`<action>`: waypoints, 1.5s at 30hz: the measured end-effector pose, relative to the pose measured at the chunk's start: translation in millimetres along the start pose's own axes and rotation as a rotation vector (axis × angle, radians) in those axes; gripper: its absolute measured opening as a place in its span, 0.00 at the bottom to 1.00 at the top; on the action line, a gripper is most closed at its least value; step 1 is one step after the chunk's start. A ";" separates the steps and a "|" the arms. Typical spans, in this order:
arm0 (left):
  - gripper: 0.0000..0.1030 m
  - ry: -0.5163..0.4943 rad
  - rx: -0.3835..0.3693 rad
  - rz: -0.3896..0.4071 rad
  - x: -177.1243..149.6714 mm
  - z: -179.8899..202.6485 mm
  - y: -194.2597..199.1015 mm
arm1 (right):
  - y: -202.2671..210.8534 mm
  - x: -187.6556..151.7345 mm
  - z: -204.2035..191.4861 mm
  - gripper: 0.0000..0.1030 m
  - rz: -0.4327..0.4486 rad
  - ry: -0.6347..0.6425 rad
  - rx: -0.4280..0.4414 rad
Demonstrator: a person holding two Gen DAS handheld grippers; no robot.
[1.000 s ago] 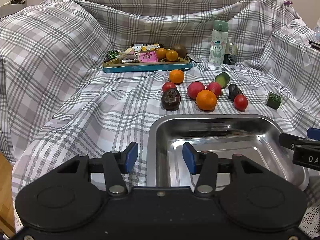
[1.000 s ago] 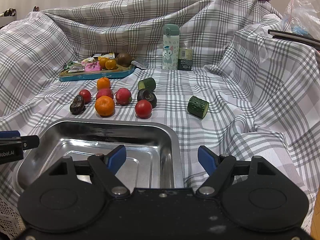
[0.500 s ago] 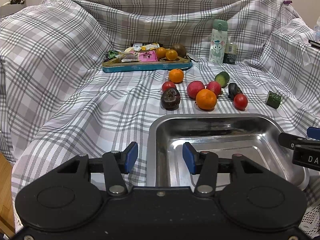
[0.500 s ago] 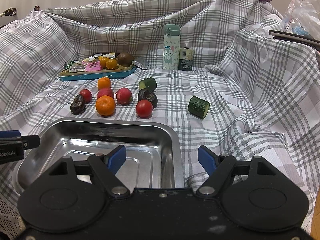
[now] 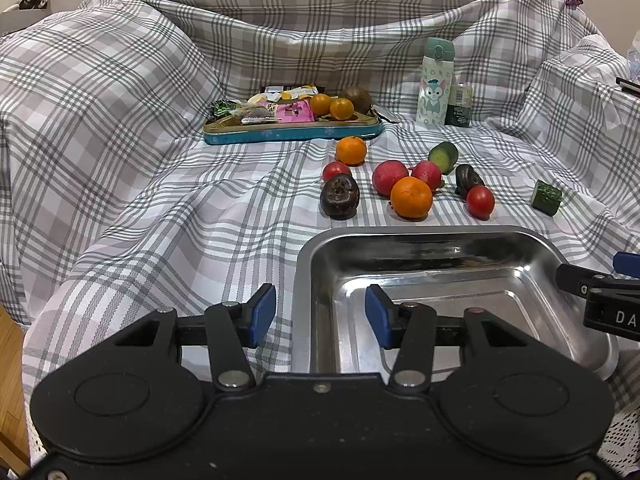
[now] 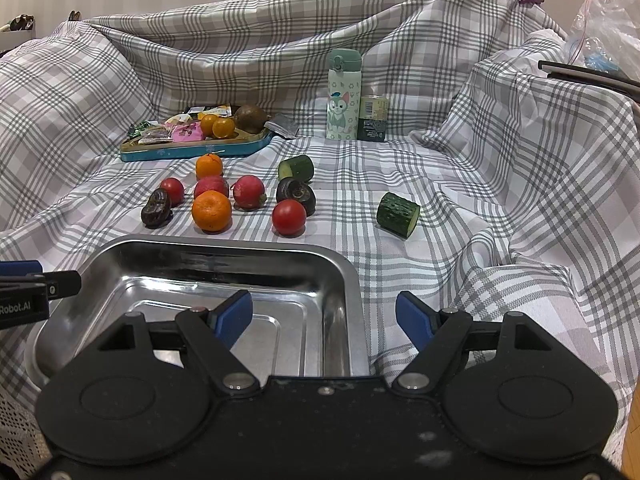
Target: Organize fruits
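Left wrist view: left gripper (image 5: pixel 316 316) is spread, holds nothing, straddles left wall of steel tray (image 5: pixel 420 236); fruits (image 5: pixel 411 197) lie ahead, beyond the far rim.
Right wrist view: right gripper (image 6: pixel 324 318) is spread wide, empty; red tomato (image 6: pixel 289 217) lies straight ahead, seemingly nearer to this gripper.

The right gripper (image 6: pixel 324 316) hangs with jaws spread wide over the right rim of a steel tray (image 6: pixel 224 256). Beyond it on the plaid cloth (image 6: pixel 480 184) lie an orange (image 6: pixel 211 211), a tomato (image 6: pixel 289 217) and a cucumber piece (image 6: pixel 398 209). The left gripper's tip (image 6: pixel 36 284) shows at the tray's left.
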State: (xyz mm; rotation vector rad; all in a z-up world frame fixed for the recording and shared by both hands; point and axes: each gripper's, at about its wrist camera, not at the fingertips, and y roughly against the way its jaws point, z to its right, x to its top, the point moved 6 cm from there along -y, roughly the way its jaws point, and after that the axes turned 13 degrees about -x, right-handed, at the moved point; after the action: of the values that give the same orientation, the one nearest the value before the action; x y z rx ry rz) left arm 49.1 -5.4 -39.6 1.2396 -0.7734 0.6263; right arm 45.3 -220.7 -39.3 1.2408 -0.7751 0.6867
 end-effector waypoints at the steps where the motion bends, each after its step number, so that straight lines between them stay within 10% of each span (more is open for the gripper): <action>1: 0.54 0.000 0.000 0.000 0.1 0.1 0.0 | 0.1 0.0 -0.1 0.78 0.000 0.000 0.000; 45: 0.54 0.008 -0.030 -0.030 1.2 4.4 0.1 | 3.4 -0.5 -4.2 0.78 -0.001 0.022 0.019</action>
State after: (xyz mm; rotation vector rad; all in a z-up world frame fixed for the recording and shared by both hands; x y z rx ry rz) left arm 49.0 -9.6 -38.0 1.2186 -0.7536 0.5933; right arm 42.9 -216.0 -38.4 1.2486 -0.7513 0.7071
